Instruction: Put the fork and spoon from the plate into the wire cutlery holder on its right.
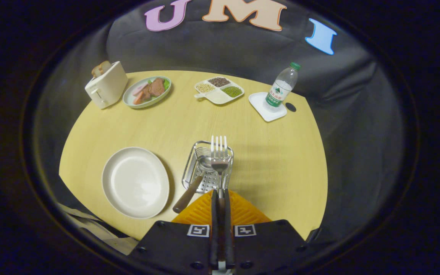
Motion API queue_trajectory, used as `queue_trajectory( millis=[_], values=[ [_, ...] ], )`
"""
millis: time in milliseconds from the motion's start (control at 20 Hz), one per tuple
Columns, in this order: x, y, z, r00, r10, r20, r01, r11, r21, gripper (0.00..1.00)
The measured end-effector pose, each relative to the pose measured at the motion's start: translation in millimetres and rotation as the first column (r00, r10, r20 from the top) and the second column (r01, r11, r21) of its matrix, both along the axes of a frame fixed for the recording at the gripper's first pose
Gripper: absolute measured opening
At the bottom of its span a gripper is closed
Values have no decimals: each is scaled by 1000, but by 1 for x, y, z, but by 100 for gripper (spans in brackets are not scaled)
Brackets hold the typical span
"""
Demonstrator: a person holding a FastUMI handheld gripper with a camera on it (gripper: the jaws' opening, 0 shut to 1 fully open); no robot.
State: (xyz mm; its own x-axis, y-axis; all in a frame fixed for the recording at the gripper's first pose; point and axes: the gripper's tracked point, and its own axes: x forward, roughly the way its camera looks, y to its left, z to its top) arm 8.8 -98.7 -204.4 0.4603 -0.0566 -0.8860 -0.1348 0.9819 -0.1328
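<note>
While fingers (220, 198) pinch fork (219, 152) handle, tines hang over holder (189, 168).

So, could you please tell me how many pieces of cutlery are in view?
2. The fork is clamped in the shut tongs, tines up, over the wire cutlery holder. The spoon lies in that holder, its brown handle sticking out towards the empty plate.

We look from the camera riding on the gripper (220, 198), facing forward along its fingers and tilted down at the wooden table (273, 152). It sits above the table's near edge, close over the wire cutlery holder (204, 168); booth wall is far beyond.
</note>
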Motion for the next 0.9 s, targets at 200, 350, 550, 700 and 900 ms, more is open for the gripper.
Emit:
queue_trajectory(
  millis=[200,350,550,700,900],
  values=[
    [5,-1,0,999,-26,25,26,999,21,12],
    [5,1,8,998,-43,47,41,998,39,14],
    [8,9,17,995,-39,93,32,997,71,43],
    [10,12,28,986,-50,156,37,996,85,66],
    [15,13,51,956,-75,283,47,993,107,98]
  ],
)
